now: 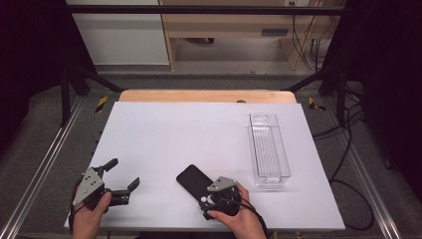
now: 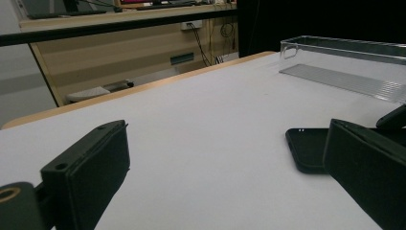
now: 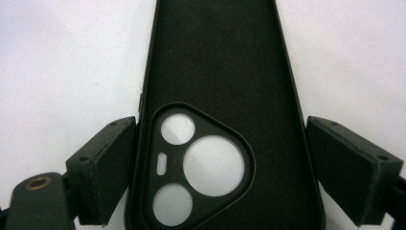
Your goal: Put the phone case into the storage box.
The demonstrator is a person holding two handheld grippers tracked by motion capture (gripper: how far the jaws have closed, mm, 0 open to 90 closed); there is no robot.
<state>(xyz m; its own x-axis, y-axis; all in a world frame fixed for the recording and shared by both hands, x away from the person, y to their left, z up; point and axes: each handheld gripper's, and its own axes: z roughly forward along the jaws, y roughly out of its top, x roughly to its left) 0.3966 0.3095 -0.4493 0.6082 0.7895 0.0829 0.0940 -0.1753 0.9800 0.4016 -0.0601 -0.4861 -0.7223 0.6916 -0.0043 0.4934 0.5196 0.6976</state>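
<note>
Black phone case (image 1: 195, 181) is lying open side up on the white surface (image 1: 199, 139), near the front edge and a bit right of centre. You can see the soft lining and the triangular camera cutout (image 3: 198, 171) with its round holes showing the white underneath. The right gripper (image 1: 211, 191) sits right over the near end of the case, jaws spread and straddling it at the cutout end. One jaw looks to be touching the case's edge, the other stands just off it, so it's not clamped yet. The left gripper (image 1: 124, 175) is off at the front left corner, well apart from the case, jaws wide open with nothing between them. Clear plastic bin (image 1: 269, 149) sits on the right side of the surface, long and narrow.
</note>
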